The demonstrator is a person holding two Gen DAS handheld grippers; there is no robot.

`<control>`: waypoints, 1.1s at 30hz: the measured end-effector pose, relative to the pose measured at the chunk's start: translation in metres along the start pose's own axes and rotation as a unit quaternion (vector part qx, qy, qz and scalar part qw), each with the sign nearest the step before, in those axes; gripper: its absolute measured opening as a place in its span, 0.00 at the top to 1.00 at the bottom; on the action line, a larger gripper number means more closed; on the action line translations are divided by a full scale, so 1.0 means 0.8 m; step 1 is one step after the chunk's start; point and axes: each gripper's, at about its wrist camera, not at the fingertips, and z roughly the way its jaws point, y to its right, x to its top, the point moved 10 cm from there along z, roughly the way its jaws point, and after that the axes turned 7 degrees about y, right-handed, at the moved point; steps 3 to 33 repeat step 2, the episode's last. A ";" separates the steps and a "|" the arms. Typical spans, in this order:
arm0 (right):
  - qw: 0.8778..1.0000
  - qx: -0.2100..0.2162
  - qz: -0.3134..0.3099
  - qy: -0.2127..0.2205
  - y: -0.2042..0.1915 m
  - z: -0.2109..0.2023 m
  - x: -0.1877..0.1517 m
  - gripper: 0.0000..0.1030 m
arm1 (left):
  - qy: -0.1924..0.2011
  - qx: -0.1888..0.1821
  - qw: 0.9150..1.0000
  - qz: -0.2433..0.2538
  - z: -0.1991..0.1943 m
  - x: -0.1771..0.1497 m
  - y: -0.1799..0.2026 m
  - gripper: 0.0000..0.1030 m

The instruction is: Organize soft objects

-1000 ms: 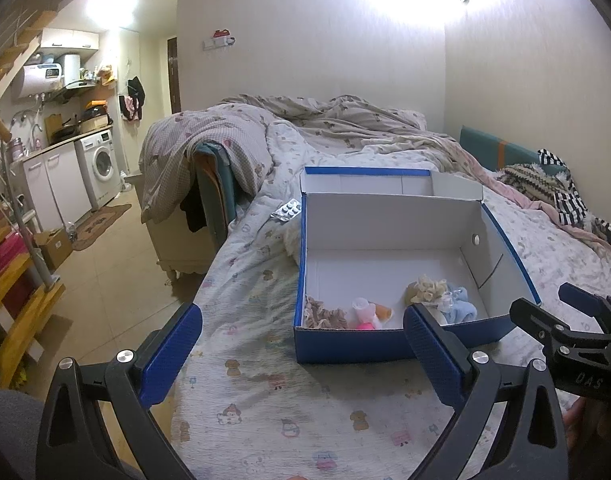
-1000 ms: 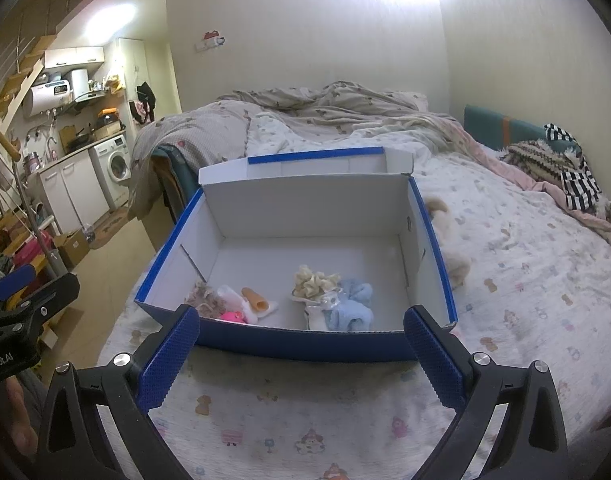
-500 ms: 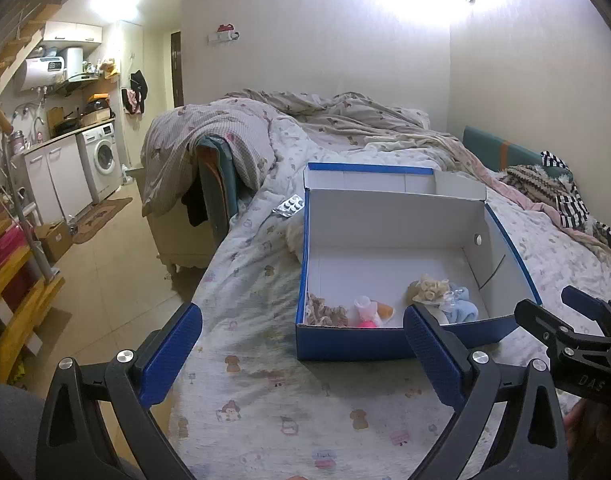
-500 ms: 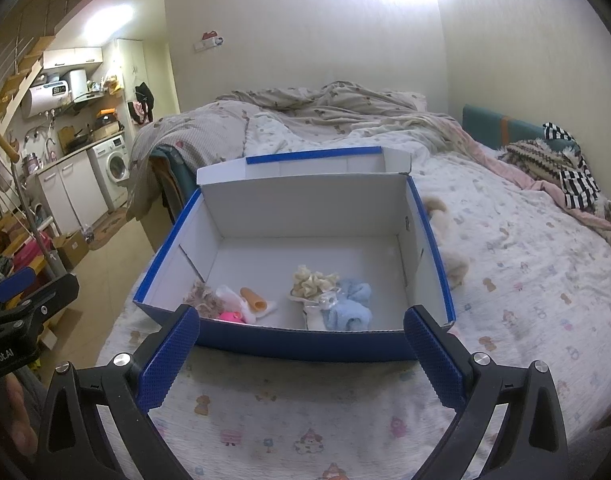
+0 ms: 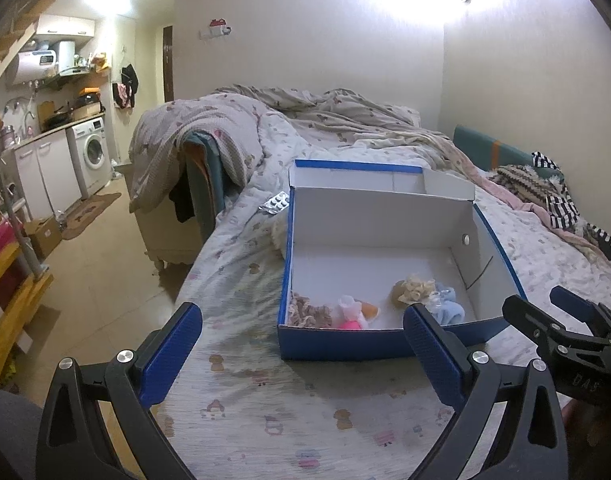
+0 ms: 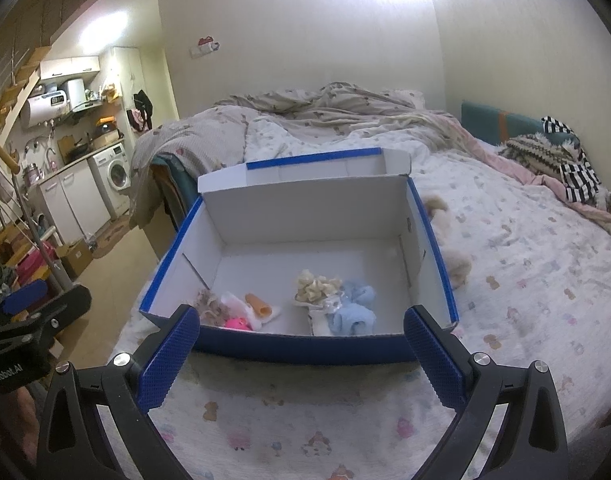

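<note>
A blue cardboard box (image 5: 385, 232) with a white inside stands open on the bed; it also shows in the right wrist view (image 6: 305, 208). Inside lie a brown scrunchie (image 6: 211, 306), a pink and white toy (image 6: 245, 316), a cream scrunchie (image 6: 317, 286) and a light blue soft item (image 6: 355, 310). A beige plush toy (image 6: 451, 244) lies on the sheet right of the box. My left gripper (image 5: 301, 344) is open and empty in front of the box. My right gripper (image 6: 299, 346) is open and empty at the box's near wall.
A blister pack of pills (image 5: 276, 203) lies left of the box. A crumpled duvet (image 6: 325, 120) covers the far bed. Striped clothes (image 6: 573, 168) lie at the right. The bed edge drops to a tiled floor (image 5: 97, 264) on the left, with a washing machine (image 5: 91, 156) beyond.
The left wrist view has shifted slightly, so the box sits a little further right and closer. The right gripper has barely moved. Both stay open.
</note>
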 end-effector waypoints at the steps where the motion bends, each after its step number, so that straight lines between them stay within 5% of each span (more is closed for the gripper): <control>1: 1.000 0.002 0.001 0.000 0.000 0.001 0.002 0.00 | -0.001 -0.002 1.000 -0.002 0.002 0.000 0.001 0.02; 33: 1.000 0.006 0.006 0.000 -0.002 0.001 0.003 0.00 | -0.003 -0.004 1.000 -0.004 0.004 0.001 0.002 0.02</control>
